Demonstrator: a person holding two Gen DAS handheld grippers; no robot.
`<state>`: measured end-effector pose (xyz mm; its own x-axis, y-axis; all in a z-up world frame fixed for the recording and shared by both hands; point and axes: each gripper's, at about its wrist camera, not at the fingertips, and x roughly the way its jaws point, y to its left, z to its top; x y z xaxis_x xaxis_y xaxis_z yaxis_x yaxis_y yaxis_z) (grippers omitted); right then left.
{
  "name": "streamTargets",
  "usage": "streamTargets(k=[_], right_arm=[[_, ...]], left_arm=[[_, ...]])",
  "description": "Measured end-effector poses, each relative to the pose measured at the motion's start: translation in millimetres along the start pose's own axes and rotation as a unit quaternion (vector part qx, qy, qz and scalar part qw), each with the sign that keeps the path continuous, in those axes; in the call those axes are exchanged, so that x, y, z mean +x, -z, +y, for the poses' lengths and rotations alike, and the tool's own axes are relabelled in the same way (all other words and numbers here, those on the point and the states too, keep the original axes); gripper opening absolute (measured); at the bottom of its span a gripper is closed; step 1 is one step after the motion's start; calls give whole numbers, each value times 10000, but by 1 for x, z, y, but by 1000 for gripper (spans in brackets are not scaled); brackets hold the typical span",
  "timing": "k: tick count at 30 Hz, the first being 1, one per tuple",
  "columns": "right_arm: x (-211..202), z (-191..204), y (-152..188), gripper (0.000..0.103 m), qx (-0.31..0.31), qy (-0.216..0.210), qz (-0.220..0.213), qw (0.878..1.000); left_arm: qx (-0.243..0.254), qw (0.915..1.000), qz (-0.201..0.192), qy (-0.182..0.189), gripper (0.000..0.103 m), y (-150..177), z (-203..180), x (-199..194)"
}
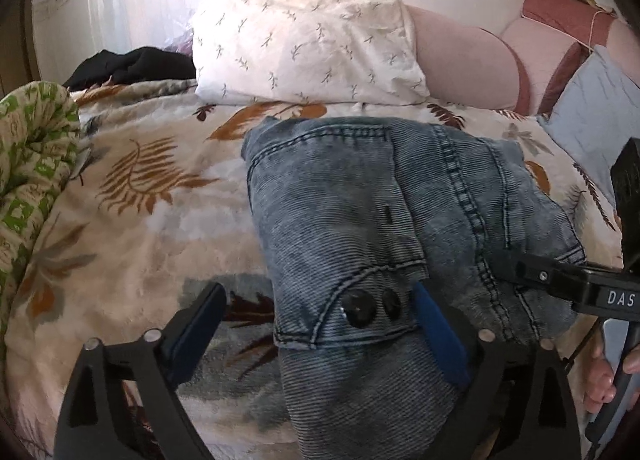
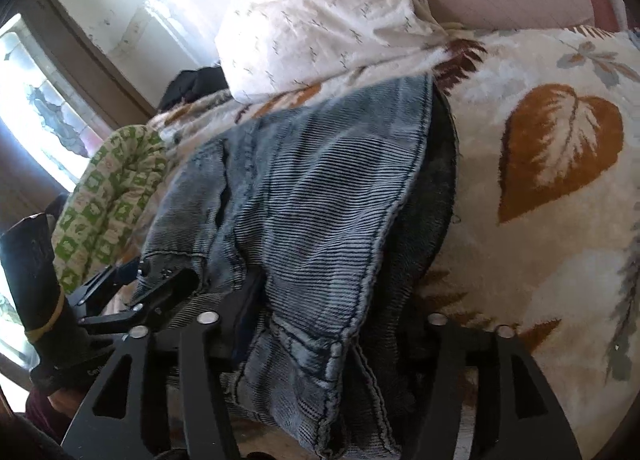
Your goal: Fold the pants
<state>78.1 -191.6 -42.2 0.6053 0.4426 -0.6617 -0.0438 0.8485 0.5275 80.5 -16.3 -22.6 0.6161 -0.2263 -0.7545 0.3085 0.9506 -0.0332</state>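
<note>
Two grippers meet over our folded blue jeans [image 1: 372, 228], which lie on a leaf-print blanket [image 1: 152, 220] below a white pillow [image 1: 308, 44]. Our left gripper [image 1: 320, 320] is spread wide, jeans between its blue pads, gripping nothing. Our right gripper [image 2: 320, 324] straddles the denim's edge, also wide apart; folds hide its fingertips, so we cannot tell whether it touches cloth.

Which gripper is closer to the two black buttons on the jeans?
Left. The left gripper straddles the black buttons; the right gripper sits off to their right on the jeans.
</note>
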Motion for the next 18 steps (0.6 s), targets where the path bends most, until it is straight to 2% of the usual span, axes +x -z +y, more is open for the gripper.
streamTargets(k=[3,6,15,18], right_arm=[[2,-4,2,69,87,16,30,10000],[2,-3,3,73,60,87,21,9999],[1,-6,5,75,64,91,-23,9999],[0,-6,6,76,111,91,-22,9999]], left_arm=[[18,9999,-40,-106,103,1,-1,0],[-2,9999,-22,-130,103,1,-1,1],[-410,9991,46,56,103,3,8,3],[-556,9984,42,18,103,5,8,-1]])
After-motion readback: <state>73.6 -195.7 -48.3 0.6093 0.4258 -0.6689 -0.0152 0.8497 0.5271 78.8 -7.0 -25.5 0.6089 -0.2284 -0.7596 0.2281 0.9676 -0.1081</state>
